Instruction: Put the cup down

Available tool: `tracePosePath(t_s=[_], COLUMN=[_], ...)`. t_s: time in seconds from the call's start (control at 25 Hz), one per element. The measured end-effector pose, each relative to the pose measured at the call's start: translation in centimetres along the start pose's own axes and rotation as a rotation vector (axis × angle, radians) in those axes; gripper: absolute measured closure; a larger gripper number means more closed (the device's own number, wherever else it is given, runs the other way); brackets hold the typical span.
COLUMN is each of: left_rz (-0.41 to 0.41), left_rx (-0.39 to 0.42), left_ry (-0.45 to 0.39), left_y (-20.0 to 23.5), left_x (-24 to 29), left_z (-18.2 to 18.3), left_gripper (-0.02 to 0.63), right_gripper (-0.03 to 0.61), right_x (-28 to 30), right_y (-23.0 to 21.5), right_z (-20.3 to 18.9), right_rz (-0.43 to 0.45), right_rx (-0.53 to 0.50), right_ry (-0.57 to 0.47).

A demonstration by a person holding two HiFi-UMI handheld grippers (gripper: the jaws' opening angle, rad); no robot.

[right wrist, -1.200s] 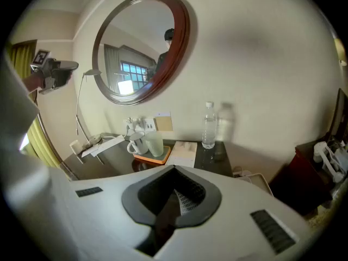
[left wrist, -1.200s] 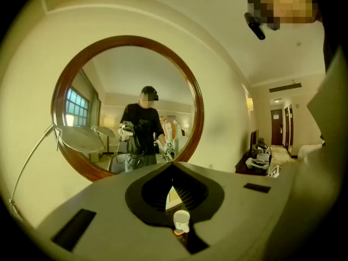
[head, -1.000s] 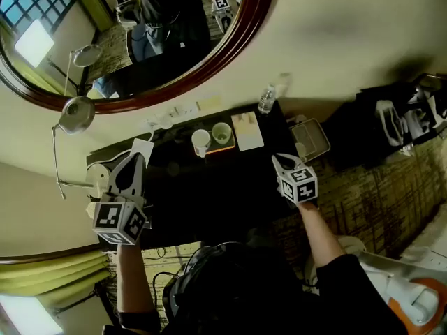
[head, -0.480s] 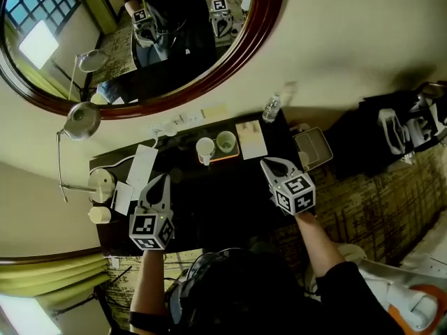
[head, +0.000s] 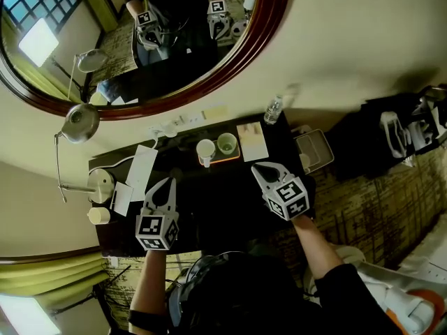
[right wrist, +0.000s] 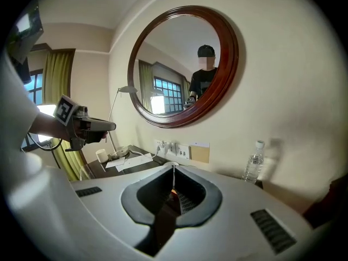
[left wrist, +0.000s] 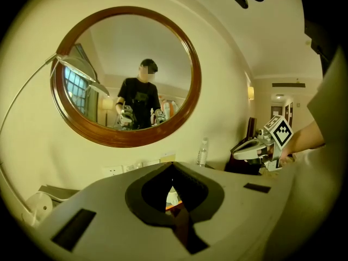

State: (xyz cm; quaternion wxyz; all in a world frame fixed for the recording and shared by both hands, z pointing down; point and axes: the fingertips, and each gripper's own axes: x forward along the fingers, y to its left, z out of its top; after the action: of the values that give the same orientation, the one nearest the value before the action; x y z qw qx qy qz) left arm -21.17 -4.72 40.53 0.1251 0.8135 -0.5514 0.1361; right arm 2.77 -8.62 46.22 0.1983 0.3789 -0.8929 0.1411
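Note:
Two cups stand at the back of the dark table [head: 216,201], a white cup [head: 204,149] and a pale green cup [head: 226,143], both on a small orange tray [head: 225,155]. My left gripper [head: 167,183] hovers over the table's left half, short of the cups, shut and empty. My right gripper [head: 258,167] hangs just right of the cups, also shut with nothing in it. In the left gripper view the jaws [left wrist: 172,165] meet at the tip, with a sliver of white cup [left wrist: 172,196] behind them. The right gripper view shows its jaws [right wrist: 174,166] closed too.
A water bottle [head: 273,109] stands at the table's back right corner, a notepad [head: 251,139] beside the cups. Papers [head: 142,169], a lamp base [head: 103,183] and a small cup [head: 98,216] sit at the left. A grey tray [head: 313,152] and black bag [head: 377,128] lie to the right.
My left gripper has dropped lower and come in from the left edge over the table. My right gripper has slid left toward the cups. Both stay shut.

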Motion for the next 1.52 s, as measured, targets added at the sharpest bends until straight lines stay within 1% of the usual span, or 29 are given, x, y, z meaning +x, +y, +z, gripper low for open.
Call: tracePosePath(t_s=[0.16, 0.32, 0.36, 0.44, 0.48, 0.52, 0.6, 0.64, 0.68, 0.72, 0.76, 0.84, 1.04, 1.24, 1.4, 1.52], left_rz=[0.001, -0.005, -0.007, -0.008, -0.006, -0.004, -0.001, 0.000, 0.006, 0.014, 0.020, 0.026, 0.052, 0.100, 0.126, 0.132], left_rx=[0.012, 0.023, 0.025, 0.024, 0.022, 0.020, 0.020, 0.023, 0.023, 0.021, 0.020, 0.021, 0.010, -0.014, -0.024, -0.019], left_ry=[0.024, 0.033, 0.037, 0.047, 0.054, 0.063, 0.076, 0.078, 0.077, 0.076, 0.074, 0.075, 0.085, 0.103, 0.102, 0.102], left_y=[-0.3, -0.8, -1.0, -1.2, -1.2, -1.3, -1.5, -1.6, -1.6, -1.5, -1.5, -1.7, -1.6, -1.1, -1.1, -1.1], left_x=[0.6, 1.3, 1.6, 2.1, 2.4, 2.6, 3.2, 3.5, 3.8, 4.1, 4.4, 4.8, 6.1, 7.2, 8.0, 8.5], left_z=[-0.4, -0.7, -0.9, -1.4, -1.7, -2.0, -2.3, -2.4, -2.4, -2.5, -2.5, -2.8, -4.2, -6.4, -6.8, -7.2], left_gripper=[0.627, 0.627, 0.627, 0.627, 0.627, 0.627, 0.627, 0.627, 0.627, 0.627, 0.627, 0.627, 0.627, 0.627, 0.627, 0.627], right_gripper=[0.548, 0.521, 0.499, 0.436, 0.428, 0.407, 0.344, 0.300, 0.206, 0.160, 0.128, 0.095, 0.094, 0.094, 0.094, 0.095], right_x=[1.4, 3.2, 3.8, 4.9, 5.5, 6.0, 7.2, 8.0, 8.8, 9.6, 10.3, 11.7, 15.4, 18.3, 19.9, 20.8], right_y=[0.0, -0.7, -1.0, -1.5, -1.6, -1.6, -1.7, -2.0, -2.3, -2.6, -2.7, -3.2, -5.1, -5.8, -5.4, -4.6], right_z=[-0.7, -1.9, -2.4, -3.2, -3.5, -3.6, -4.1, -4.5, -5.0, -5.3, -5.4, -5.9, -6.7, -7.4, -7.6, -7.8], right_rz=[0.015, 0.034, 0.041, 0.057, 0.071, 0.087, 0.120, 0.132, 0.143, 0.154, 0.165, 0.178, 0.197, 0.231, 0.275, 0.315], right_rx=[-0.049, -0.069, -0.073, -0.081, -0.084, -0.083, -0.077, -0.077, -0.078, -0.078, -0.083, -0.105, -0.154, -0.212, -0.252, -0.308], right_ry=[0.021, 0.050, 0.061, 0.080, 0.088, 0.097, 0.114, 0.120, 0.126, 0.131, 0.137, 0.146, 0.147, 0.133, 0.102, 0.083])
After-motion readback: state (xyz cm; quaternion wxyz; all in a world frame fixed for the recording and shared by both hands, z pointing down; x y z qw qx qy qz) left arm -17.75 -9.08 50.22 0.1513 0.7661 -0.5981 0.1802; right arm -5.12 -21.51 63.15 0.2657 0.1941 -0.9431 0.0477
